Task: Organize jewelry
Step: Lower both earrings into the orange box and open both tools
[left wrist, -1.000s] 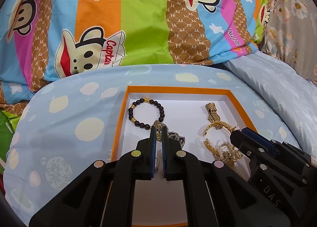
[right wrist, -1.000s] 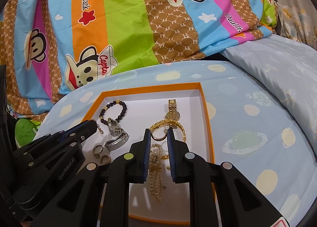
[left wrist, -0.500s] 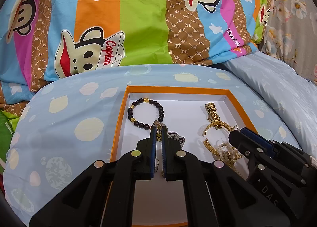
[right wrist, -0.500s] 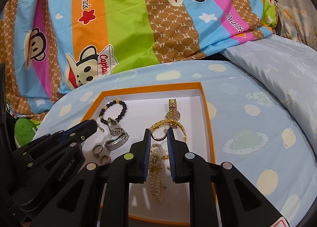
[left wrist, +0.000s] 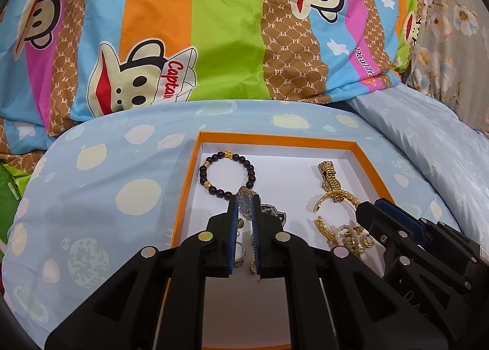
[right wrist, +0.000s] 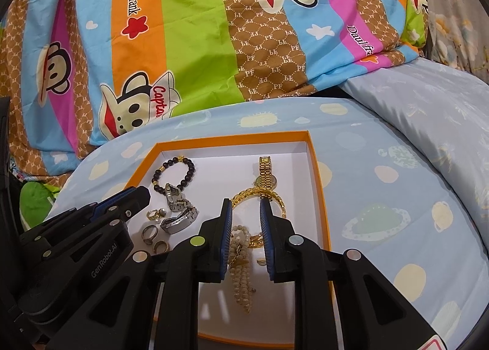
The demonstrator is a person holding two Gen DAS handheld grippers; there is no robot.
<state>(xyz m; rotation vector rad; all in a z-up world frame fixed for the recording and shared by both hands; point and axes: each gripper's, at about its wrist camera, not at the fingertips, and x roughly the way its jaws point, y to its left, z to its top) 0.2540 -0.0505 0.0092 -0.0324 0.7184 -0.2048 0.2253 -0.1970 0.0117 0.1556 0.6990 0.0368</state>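
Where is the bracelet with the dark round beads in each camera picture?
Left wrist view: the dark bead bracelet lies in the far left part of the orange box, just beyond the left gripper.
Right wrist view: the bracelet sits in the box's far left corner, left of the right gripper.
Shared landmark: the gold watch, to the bracelet's right in both.

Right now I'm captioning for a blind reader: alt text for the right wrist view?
The right gripper, fingers opening, hovers over a beige bead strand in an orange-rimmed box of jewelry on a blue bedsheet; the left gripper reaches in beside it.
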